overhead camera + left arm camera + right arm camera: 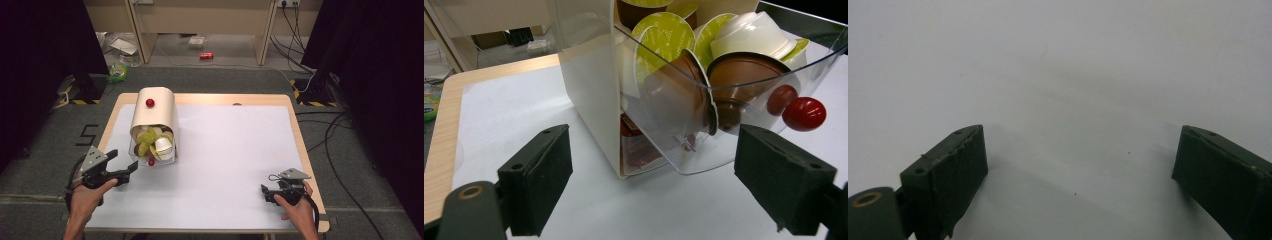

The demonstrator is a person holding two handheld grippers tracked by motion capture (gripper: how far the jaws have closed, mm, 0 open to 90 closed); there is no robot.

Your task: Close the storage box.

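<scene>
A cream capsule dispenser point(156, 116) with a rounded top and a red knob point(149, 103) stands on the white mat at the left. Its clear front drawer point(704, 125) holds several coffee capsules, brown point(736, 82), green-lidded point(659, 40) and white point(754, 35), and carries a red ball handle point(804, 113). My left gripper point(123, 167) is open, just in front and to the left of the drawer, touching nothing. My right gripper point(267, 192) rests low over the mat at the front right, open, with bare white mat point(1073, 100) between its jaws.
A white mat point(220, 160) covers most of the wooden table point(300, 130). Beyond the table lie floor clutter, a red can point(206, 56), cables point(330, 135) and black stands at both sides.
</scene>
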